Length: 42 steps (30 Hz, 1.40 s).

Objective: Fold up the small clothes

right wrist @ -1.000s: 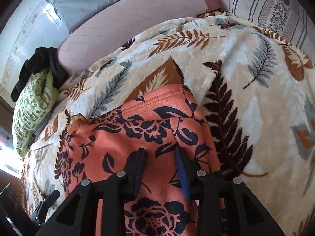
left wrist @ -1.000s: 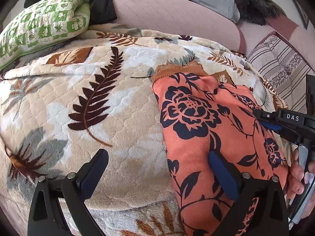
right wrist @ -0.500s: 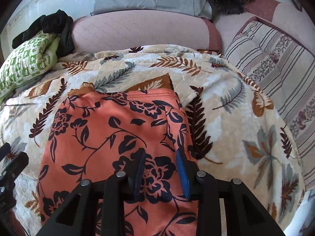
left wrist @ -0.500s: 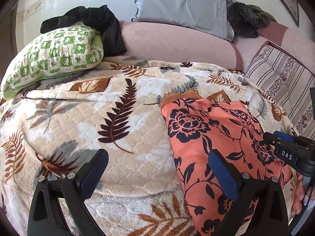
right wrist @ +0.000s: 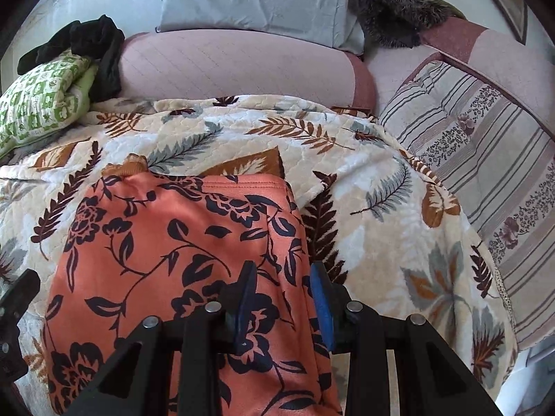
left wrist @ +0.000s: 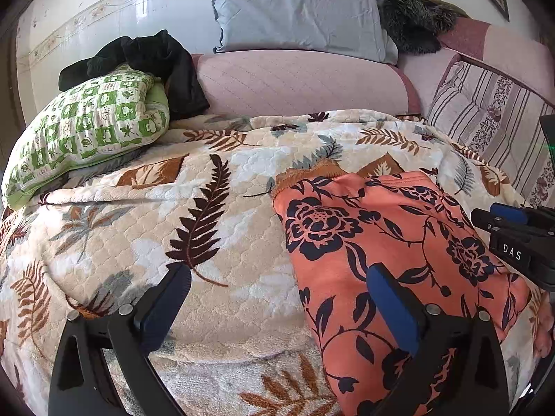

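Your left gripper point(left wrist: 277, 298) hangs wide apart over the bed's blanket point(left wrist: 215, 242), empty. The orange floral garment point(left wrist: 381, 242) lies flat near the bed's front edge. Your right gripper point(right wrist: 282, 291) hovers narrowly parted, holding nothing; next, pinch an edge to fold.

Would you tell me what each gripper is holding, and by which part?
Nothing: the left gripper and right gripper both hover open over the orange floral garment.
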Each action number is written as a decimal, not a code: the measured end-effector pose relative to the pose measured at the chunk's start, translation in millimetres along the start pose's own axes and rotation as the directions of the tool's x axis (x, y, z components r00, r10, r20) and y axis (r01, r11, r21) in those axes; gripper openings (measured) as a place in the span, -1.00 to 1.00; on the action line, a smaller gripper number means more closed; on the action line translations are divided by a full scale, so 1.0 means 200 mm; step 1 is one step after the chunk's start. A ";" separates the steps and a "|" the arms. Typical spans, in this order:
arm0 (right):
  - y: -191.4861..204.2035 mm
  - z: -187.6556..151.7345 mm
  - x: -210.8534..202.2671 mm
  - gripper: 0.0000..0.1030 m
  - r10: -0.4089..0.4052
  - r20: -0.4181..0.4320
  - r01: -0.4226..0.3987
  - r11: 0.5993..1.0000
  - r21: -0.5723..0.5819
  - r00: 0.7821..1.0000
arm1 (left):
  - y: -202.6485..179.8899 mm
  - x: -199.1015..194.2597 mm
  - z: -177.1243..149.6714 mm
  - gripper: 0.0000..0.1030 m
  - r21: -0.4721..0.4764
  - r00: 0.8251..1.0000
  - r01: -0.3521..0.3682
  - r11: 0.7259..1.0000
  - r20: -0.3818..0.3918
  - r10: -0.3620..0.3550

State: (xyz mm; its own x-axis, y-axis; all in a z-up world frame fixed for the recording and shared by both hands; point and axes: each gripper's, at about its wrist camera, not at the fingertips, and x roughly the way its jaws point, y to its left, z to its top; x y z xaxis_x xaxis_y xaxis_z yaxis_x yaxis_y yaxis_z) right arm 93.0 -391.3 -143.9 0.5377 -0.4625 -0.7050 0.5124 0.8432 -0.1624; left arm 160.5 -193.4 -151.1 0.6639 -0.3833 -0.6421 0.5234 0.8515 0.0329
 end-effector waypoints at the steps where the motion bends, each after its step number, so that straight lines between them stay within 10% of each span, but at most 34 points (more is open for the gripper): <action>1: 0.00 0.00 0.00 -0.31 -0.002 0.004 0.002 1.000 0.000 1.000 | 0.00 0.00 0.00 0.97 0.002 1.000 0.000 1.000 0.000 0.000; 42: -0.04 0.02 0.03 -0.31 -0.095 0.028 0.095 0.995 -0.010 0.995 | -0.05 0.02 0.00 0.97 0.029 0.999 0.048 0.998 -0.007 -0.048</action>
State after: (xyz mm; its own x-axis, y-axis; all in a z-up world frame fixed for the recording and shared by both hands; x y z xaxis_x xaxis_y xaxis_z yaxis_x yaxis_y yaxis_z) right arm 94.8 -401.4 -142.9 0.5051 -0.5479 -0.6669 0.5547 0.7980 -0.2355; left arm 158.0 -203.5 -153.3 0.6341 -0.4209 -0.6487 0.5699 0.8214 0.0242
